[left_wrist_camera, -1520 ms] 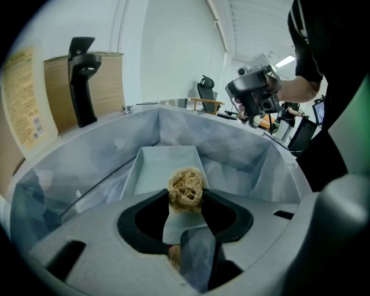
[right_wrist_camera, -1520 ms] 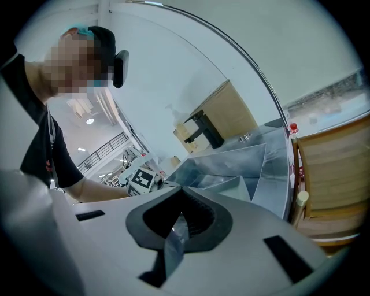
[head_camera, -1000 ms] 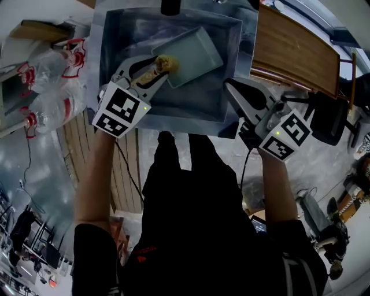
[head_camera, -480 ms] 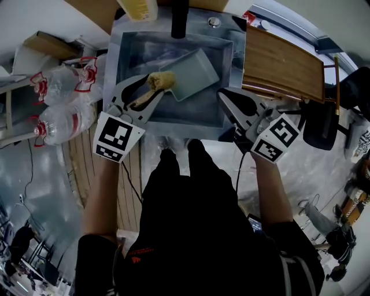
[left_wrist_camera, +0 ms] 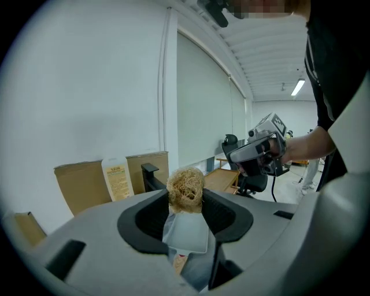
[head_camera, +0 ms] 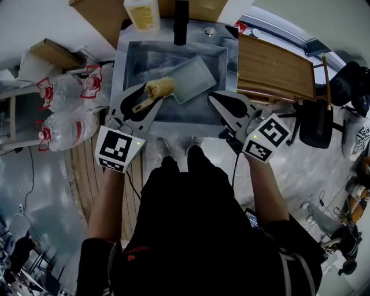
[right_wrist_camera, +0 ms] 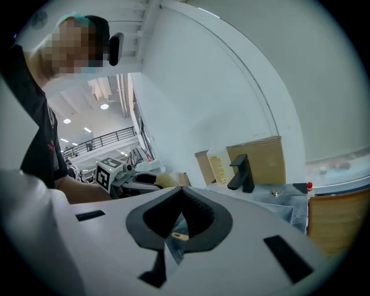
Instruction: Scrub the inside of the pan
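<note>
A pale blue-green rectangular pan (head_camera: 195,77) lies tilted in the steel sink (head_camera: 130,63). My left gripper (head_camera: 151,92) is shut on a scrub brush with a wooden handle (head_camera: 139,106). Its straw-coloured fibre head (head_camera: 159,88) sits at the pan's near-left end. In the left gripper view the fibre head (left_wrist_camera: 185,187) is pinched at the jaw tips, with the pan (left_wrist_camera: 188,231) showing below. My right gripper (head_camera: 215,99) hovers over the sink's front right part. Its jaws meet at the tips (right_wrist_camera: 180,191) with nothing held.
A black faucet (head_camera: 181,22) and a soap bottle (head_camera: 141,14) stand behind the sink, in front of cardboard. A wooden board (head_camera: 274,66) lies to the right of the sink. Plastic water bottles (head_camera: 63,110) lie at the left, and a black chair (head_camera: 321,124) stands at the far right.
The brush head has slid from on the pan's left end to its near-left edge. My right gripper has shifted left from the sink's right rim to over the basin.
</note>
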Demonstrator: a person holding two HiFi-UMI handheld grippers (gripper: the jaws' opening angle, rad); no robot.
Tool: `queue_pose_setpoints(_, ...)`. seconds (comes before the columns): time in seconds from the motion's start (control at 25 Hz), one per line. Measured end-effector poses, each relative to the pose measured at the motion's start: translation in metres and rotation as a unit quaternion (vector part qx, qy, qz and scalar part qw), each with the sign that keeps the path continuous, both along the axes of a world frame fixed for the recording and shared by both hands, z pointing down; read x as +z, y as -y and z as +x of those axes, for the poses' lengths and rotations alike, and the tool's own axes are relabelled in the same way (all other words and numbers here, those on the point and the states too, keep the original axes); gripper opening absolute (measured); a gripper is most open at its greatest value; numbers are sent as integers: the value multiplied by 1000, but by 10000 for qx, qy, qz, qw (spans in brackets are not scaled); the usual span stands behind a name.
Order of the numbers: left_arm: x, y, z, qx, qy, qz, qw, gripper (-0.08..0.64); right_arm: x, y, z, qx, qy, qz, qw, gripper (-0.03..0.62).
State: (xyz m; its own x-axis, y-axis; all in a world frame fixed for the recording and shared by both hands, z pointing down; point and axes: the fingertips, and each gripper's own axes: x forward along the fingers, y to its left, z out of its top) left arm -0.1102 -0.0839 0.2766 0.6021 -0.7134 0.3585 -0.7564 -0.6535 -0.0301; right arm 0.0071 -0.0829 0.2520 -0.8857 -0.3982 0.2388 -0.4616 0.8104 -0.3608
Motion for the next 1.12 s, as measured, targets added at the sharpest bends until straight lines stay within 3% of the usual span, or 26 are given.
queue_pose_setpoints(0.68, -27, -29, -20, 66, -74, 211, 9997, 178, -17, -32, -33, -115, -217, 313, 9992, 5)
queue_pose_setpoints(1.12, -28, -28, -19, 118, -142, 220, 9996, 178, -16, -33, -34, -86, -317, 300, 9990, 5)
